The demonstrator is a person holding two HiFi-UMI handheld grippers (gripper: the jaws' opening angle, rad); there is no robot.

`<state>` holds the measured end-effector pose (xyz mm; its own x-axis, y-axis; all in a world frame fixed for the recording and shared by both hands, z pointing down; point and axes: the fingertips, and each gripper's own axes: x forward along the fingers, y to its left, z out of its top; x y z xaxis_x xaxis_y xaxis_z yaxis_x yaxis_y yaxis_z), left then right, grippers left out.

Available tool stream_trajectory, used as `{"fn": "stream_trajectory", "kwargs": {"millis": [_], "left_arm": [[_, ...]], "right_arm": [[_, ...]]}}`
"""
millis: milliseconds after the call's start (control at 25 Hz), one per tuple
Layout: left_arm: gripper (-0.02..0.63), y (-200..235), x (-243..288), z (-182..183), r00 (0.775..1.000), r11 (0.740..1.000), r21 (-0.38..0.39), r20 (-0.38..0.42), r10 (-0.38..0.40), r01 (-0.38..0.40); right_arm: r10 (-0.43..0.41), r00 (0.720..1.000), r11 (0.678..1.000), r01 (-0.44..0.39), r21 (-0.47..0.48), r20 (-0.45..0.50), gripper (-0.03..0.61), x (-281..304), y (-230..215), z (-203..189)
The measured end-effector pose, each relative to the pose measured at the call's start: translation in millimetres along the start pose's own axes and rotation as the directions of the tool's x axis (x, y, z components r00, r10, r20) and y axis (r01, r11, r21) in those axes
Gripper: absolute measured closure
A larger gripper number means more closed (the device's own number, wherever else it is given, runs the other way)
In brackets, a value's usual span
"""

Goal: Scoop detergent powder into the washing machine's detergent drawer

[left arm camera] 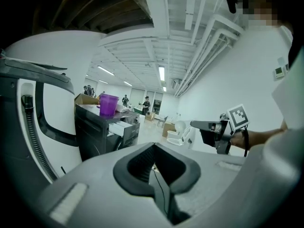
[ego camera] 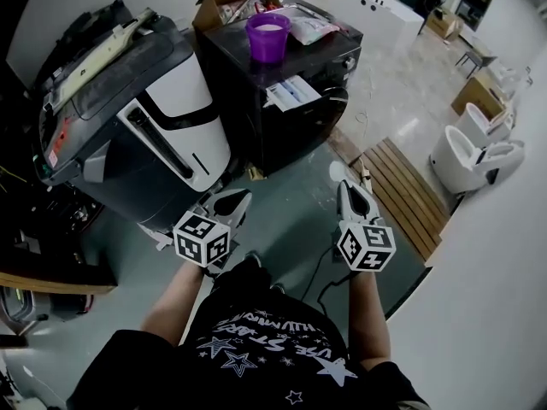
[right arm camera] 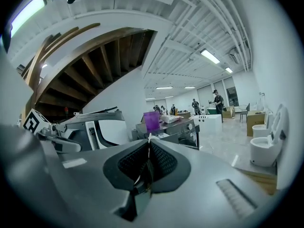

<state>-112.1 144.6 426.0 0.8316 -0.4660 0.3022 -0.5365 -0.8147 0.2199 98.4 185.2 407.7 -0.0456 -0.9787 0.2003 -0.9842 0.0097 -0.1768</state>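
Holding both tools low at bottom centre of head view, aimed forward and well short of the work. Reads as approach stance, nothing engaged yet. Left gripper (ego camera: 231, 203): jaws pressed together, nothing between. Right gripper (ego camera: 349, 190): same, jaws together, empty. Probably closed just for carrying; must part before any pickup. Purple translucent plastic cup of white powder (ego camera: 268, 36) parked on top of black front-loading washing machine (ego camera: 286, 118), upper centre of frame, beside brown cardboard box (ego camera: 229, 0) and clear plastic bag (ego camera: 312, 27). Sits right above the white pulled-out detergent drawer (ego camera: 295, 92), likely for a short transfer path. From the grippers: cup and drawer up-frame, well apart from both. Centred just above the jaws in right gripper view, off to upper left in left gripper view. No scoop made out. Grey-and-white tilted appliance (ego camera: 162, 131) crowding left of frame, near left gripper; worth keeping clear of on approach.
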Motion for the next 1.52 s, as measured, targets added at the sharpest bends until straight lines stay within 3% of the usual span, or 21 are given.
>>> {"fn": "stream_trajectory", "kwargs": {"millis": [280, 640, 960, 1360, 1520], "left_arm": [[0.614, 35.4, 45.2, 15.8, 1.000, 0.999, -0.033, 0.020, -0.001, 0.001], [0.614, 129.3, 151.2, 72.0, 0.999, 0.999, -0.046, 0.046, 0.013, -0.011], [0.614, 205.1, 208.2, 114.0, 0.999, 0.998, -0.050, 0.036, 0.039, -0.037], [0.614, 261.6, 243.4, 152.3, 0.993, 0.996, -0.042, 0.083, 0.080, -0.077], [0.614, 275.1, 245.6, 156.0, 0.989, 0.991, -0.051, 0.074, 0.128, -0.125]], "right_arm": [[0.012, 1.000, 1.000, -0.012, 0.000, -0.018, 0.545, 52.5, -18.7, 6.3], [0.027, 1.000, 1.000, -0.027, -0.009, -0.003, 0.545, 182.2, -58.5, 54.5], [0.060, 0.998, 0.998, -0.060, -0.011, -0.003, 0.545, 287.2, -75.9, 92.3], [0.150, 0.988, 0.986, -0.146, -0.078, 0.046, 0.545, 372.4, -73.9, 144.7], [0.239, 0.969, 0.968, -0.233, -0.094, 0.062, 0.545, 407.6, -66.2, 168.0]]}}
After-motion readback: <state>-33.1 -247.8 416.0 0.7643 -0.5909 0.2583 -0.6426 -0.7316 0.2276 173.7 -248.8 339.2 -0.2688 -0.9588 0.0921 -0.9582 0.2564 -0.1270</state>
